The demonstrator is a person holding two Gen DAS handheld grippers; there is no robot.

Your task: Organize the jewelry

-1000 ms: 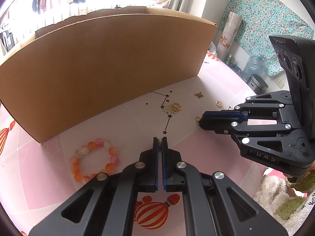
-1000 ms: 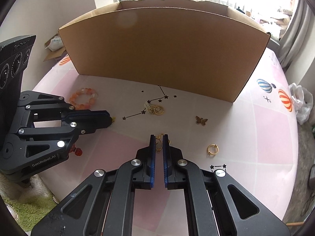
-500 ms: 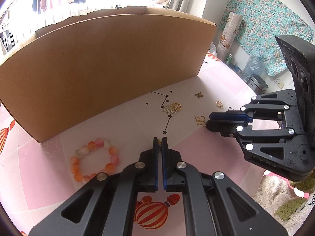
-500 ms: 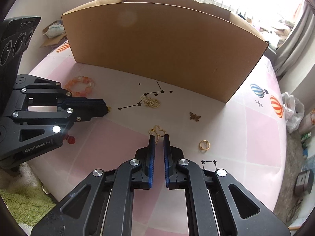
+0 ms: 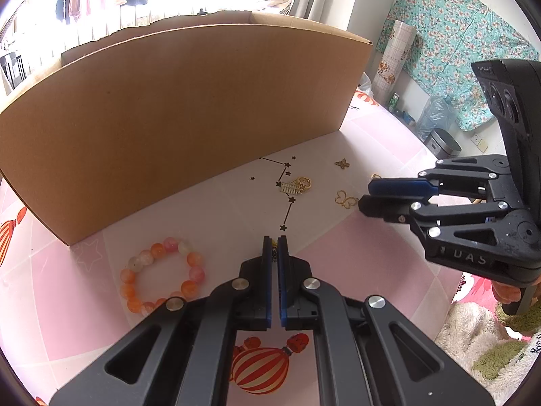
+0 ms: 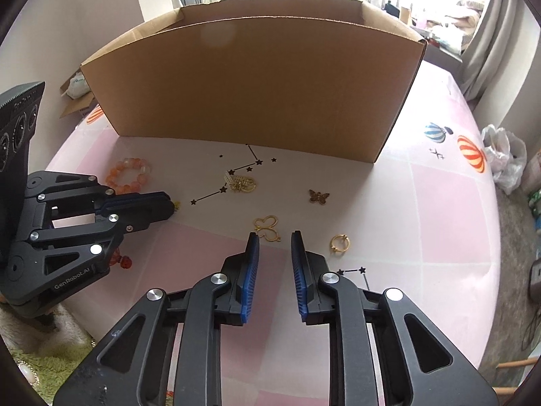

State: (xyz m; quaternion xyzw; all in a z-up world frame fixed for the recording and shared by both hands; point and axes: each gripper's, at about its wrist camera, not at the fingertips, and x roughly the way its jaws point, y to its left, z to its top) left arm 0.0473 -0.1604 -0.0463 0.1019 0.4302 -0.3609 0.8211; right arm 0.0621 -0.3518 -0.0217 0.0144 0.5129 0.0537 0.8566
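My right tool (image 6: 274,237) is opening, empty; the gold butterfly outline (image 6: 267,227) lies just beyond its tips. My left tool (image 5: 274,244) is clamped on a small gold piece (image 5: 274,249).

A box (image 6: 250,84) stands at the back of the surface (image 6: 439,209). Before it lie a charm cluster (image 6: 241,182), a butterfly charm (image 6: 318,197) to its right, an open butterfly (image 6: 267,227) nearer, and a ring (image 6: 339,244) right of that. A bracelet (image 6: 128,175) lies far left.
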